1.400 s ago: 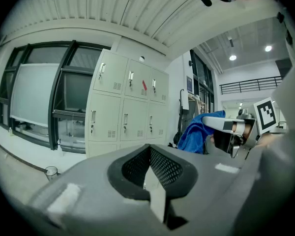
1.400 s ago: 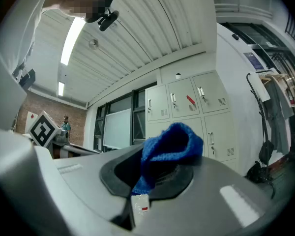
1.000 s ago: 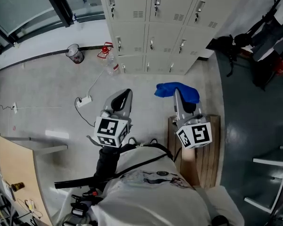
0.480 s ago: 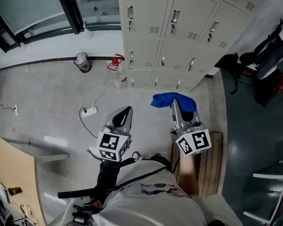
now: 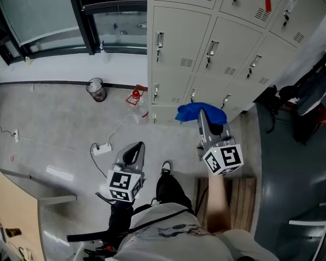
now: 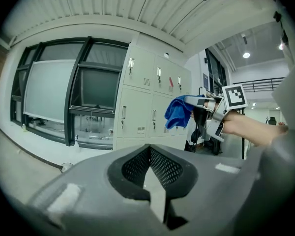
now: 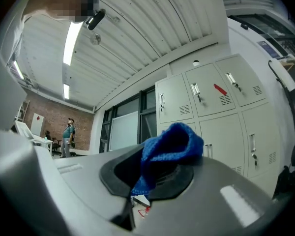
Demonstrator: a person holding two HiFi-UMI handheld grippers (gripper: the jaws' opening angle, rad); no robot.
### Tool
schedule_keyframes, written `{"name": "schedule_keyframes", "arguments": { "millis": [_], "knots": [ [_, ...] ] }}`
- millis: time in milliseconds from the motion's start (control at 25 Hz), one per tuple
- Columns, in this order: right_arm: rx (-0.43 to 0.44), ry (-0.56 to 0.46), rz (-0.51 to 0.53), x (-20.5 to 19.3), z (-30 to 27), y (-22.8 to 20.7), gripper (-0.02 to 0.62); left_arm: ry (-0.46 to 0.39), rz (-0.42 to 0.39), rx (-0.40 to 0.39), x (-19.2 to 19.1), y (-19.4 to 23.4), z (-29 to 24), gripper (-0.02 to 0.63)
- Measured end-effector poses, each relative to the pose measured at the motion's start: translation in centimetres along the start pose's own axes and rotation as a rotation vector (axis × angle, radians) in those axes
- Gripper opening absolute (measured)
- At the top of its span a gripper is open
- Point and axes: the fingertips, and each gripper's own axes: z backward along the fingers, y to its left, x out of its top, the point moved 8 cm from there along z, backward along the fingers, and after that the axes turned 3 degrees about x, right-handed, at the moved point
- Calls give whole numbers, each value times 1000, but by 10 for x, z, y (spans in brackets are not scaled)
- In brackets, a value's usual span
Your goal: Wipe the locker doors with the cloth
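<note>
A bank of beige lockers [image 5: 217,42] stands ahead, its doors fitted with small handles and vents. My right gripper [image 5: 202,113] is shut on a blue cloth [image 5: 198,112], held up just in front of the lower locker doors [image 5: 206,91]. In the right gripper view the cloth [image 7: 169,149] bunches between the jaws, lockers [image 7: 221,112] beyond. My left gripper [image 5: 135,150] hangs lower at the left, over the floor, jaws closed with nothing between them. The left gripper view shows its jaws meeting [image 6: 150,173], with the cloth [image 6: 179,111] and lockers [image 6: 147,102] farther off.
On the floor by the lockers' left corner stand a red-capped bottle [image 5: 137,101] and a small bin [image 5: 96,89]. A white power strip [image 5: 102,149] with its cable lies on the floor. A wooden pallet [image 5: 242,200] lies at my right; bags [image 5: 309,99] sit far right. Windows [image 5: 49,15] line the left wall.
I have stepped nearer to the lockers, which now fill more of the head view. The right gripper has carried the cloth up to the lower doors; the left gripper has dropped back.
</note>
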Motion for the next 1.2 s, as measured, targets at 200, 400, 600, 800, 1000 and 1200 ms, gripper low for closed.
{"name": "schedule_keyframes", "arguments": {
  "millis": [200,400,600,800,1000,1200],
  "knots": [
    [22,-7,60,-8,-80,-60,25,-17,-33,27,27,32,-72,-5],
    [25,52,125,-1,-173,-135,25,-21,-73,45,76,65,-150,-5],
    [-54,51,222,18,-243,-206,26,-22,-131,51,104,79,-210,-3],
    [-108,52,315,29,-288,-245,26,7,-93,27,105,92,-242,-3],
    [-156,44,385,37,-322,-255,26,2,-84,17,114,107,-258,-3],
    [-189,13,389,38,-334,-248,25,-29,-86,3,128,126,-265,-3]
  ]
}}
